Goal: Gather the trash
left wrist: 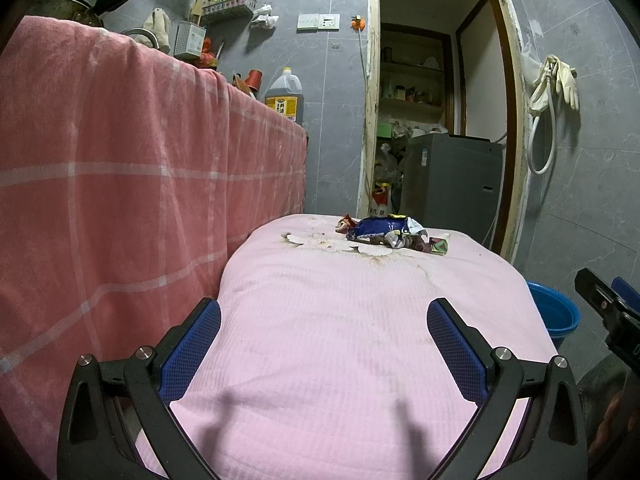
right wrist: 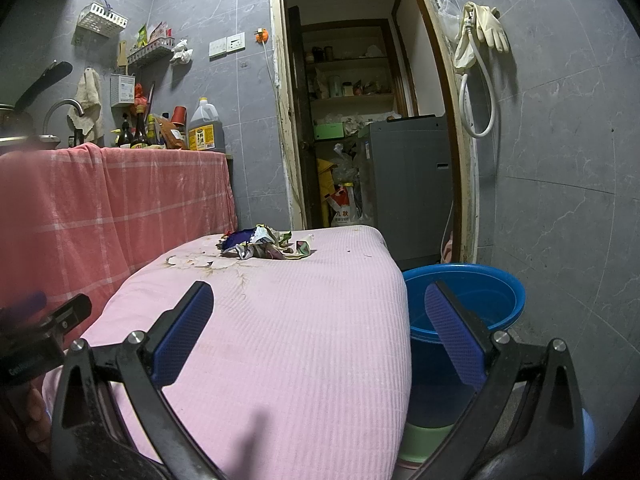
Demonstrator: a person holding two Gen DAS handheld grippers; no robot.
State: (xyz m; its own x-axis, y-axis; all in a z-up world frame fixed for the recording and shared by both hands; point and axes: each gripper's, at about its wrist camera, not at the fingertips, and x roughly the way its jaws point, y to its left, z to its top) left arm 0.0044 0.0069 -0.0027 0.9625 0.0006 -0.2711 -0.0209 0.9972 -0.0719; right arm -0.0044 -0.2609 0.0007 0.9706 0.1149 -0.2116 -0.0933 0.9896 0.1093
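Wrappers [left wrist: 390, 234] lie at the far end of our pink cloth [left wrist: 340, 340].
Both our grippers, left [left wrist: 324, 344] and right [right wrist: 320, 328], gape empty, well short of them.

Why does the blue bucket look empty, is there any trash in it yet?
Apparently empty. In the right wrist view the blue bucket shows only bare blue inside, though its bottom is partly hidden. The wrappers are on the pink cloth.

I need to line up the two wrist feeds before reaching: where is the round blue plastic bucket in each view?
Left wrist: the round blue plastic bucket shows only partly at the right edge, beyond the pink-covered table.
Right wrist: the bucket sits right of centre, beside the table's right edge, behind the right gripper.
Shared landmark: the pile of crumpled wrappers at the table's far end.
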